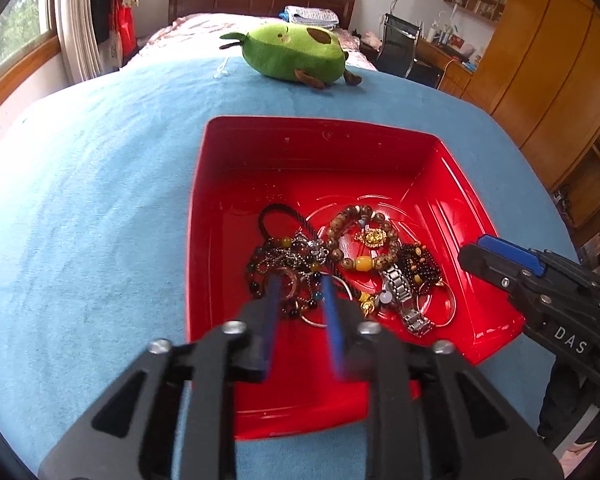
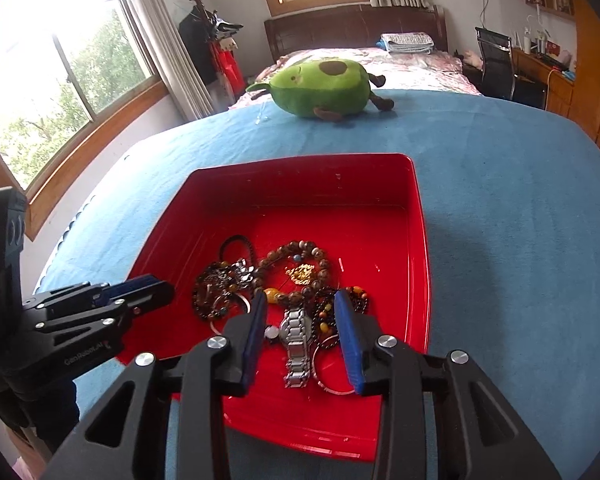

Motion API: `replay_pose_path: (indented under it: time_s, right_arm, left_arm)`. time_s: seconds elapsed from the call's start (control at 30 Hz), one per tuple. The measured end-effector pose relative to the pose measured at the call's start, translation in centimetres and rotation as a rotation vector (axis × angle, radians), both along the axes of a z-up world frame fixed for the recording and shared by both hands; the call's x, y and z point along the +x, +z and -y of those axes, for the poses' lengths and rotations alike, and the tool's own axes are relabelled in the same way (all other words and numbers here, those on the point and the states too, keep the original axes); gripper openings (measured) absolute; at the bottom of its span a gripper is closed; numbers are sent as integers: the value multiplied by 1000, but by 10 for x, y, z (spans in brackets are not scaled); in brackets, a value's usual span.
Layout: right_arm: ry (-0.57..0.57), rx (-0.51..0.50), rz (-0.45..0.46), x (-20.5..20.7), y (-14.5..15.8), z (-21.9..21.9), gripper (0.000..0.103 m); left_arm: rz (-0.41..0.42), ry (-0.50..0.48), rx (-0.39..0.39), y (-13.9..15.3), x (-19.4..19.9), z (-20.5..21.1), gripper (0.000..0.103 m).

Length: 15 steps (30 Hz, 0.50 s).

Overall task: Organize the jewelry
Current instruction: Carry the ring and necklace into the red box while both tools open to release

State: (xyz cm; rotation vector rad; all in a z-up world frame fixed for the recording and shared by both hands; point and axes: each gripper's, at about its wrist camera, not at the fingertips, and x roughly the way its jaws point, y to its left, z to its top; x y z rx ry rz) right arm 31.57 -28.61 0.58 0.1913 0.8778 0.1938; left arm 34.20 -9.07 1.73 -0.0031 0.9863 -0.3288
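1. Left wrist view: the left gripper (image 1: pixel 302 292) is hovering with its jaws apart over the dark bead tangle (image 1: pixel 284 268) lying in the red tray (image 1: pixel 320 136)
2. The right gripper (image 2: pixel 302 308) is hanging over the tray's near part, jaws spread wide and gripping nothing, straddling the silver watch (image 2: pixel 298 340)
3. The brown bead bracelet (image 1: pixel 360 240) is ringing a gold charm (image 1: pixel 371 237) beside the watch
4. The tray is sitting on the blue cloth (image 1: pixel 100 200), well apart from the avocado plush (image 1: pixel 292 54)
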Motion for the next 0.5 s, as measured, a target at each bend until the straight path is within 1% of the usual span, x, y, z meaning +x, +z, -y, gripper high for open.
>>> replay_pose_path:
  time_s: [0.1, 0.17, 0.27, 0.4, 0.47, 0.5]
  right_arm:
    - [2, -4, 0, -5, 2, -2, 37]
    - [1, -7, 1, -9, 3, -3, 40]
    - [1, -7, 11, -13, 6, -4, 41]
    - [2, -15, 27, -20, 9, -5, 46]
    - [-1, -16, 32, -23, 11, -5, 49]
    - [-3, -16, 33, -24, 11, -5, 50]
  left_arm:
    - [26, 11, 8, 6, -6, -3, 34]
    - [41, 21, 5, 10, -11, -5, 42]
    - [60, 33, 7, 14, -15, -7, 47]
    - [82, 45, 7, 19, -22, -11, 50]
    - [101, 52, 7, 23, -27, -13, 54]
    - [109, 55, 8, 25, -29, -13, 55]
